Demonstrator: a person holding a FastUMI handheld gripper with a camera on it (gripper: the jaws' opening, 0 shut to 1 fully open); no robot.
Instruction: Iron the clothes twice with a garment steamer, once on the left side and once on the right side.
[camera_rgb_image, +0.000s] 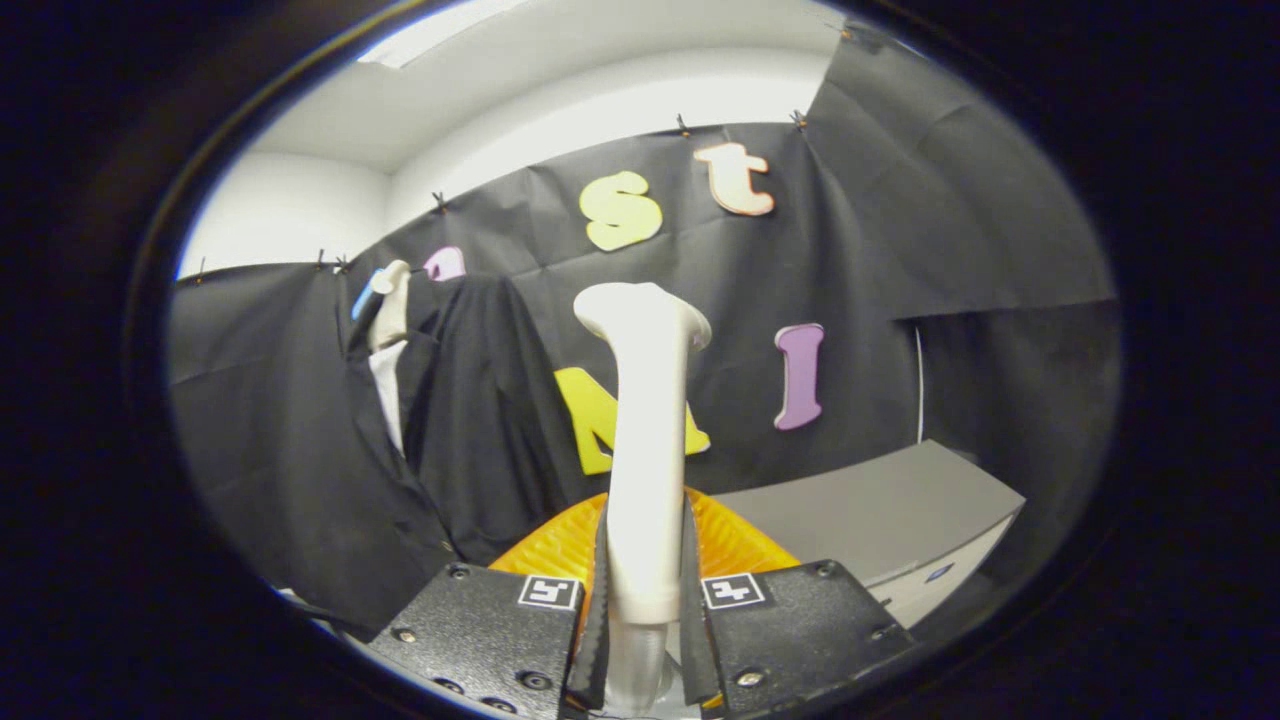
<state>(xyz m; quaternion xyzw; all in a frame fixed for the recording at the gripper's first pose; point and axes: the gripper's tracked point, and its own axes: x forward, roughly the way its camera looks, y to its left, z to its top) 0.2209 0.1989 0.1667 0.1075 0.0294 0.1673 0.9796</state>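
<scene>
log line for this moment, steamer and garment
gripper: shut on steamer handle | steamer: upright between fingers | dark garment: hanging beyond fingers, off to one side, untouched | phase: steamer gripped

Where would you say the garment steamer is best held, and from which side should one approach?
By its long straight handle, as the hand-held gripper does now: fingers shut on both sides of the garment steamer, coming from the handle's end. The wider head flares beyond, so the narrow, even shaft suits the grip.
</scene>
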